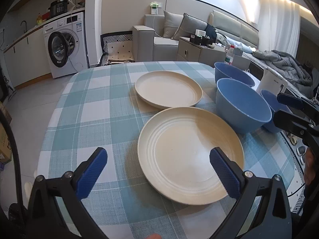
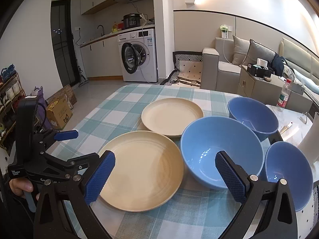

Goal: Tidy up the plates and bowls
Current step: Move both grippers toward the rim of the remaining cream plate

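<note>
- Left wrist view: left gripper (image 1: 158,174) spread wide, empty, above near cream plate (image 1: 185,139) on checked tablecloth (image 1: 89,109).
- Right gripper (image 2: 165,176) gapes empty over middle blue bowl (image 2: 211,139) — nothing held.

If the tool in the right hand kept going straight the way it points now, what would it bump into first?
Most likely the big blue bowl: the right tool stands open and empty, angled down toward that bowl's near rim, with the near cream plate just to its left. Depth is hard to judge through this lens.
</note>
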